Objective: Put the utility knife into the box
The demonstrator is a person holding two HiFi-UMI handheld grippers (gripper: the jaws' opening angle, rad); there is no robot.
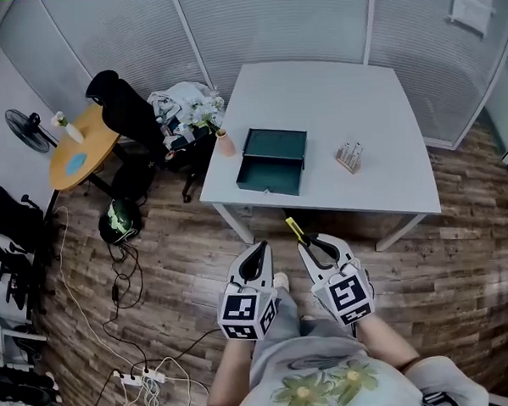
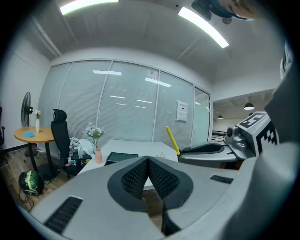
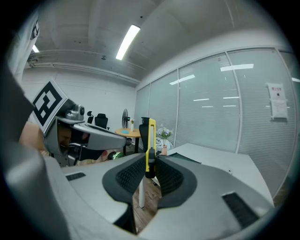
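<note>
Gripping utility knife (image 3: 150, 138) upright in right hand-held gripper (image 3: 149, 163) for carrying | left hand-held gripper (image 2: 148, 163) closed, empty, spare | open box (image 1: 271, 161) on table (image 1: 368, 115) well ahead

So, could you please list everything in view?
utility knife: one, yellow and black, clamped by right gripper
box: one, dark green, open on white table
white table: one, white, ahead
small stand: one, pale, right of box
vase with flowers: one, pink, white table's left edge
chair: one, black, left of vase
round table: one, wooden, far left
cables: several, white and black, floor
left gripper: one, grey, shut, empty
right gripper: one, grey, gripping utility knife
</note>
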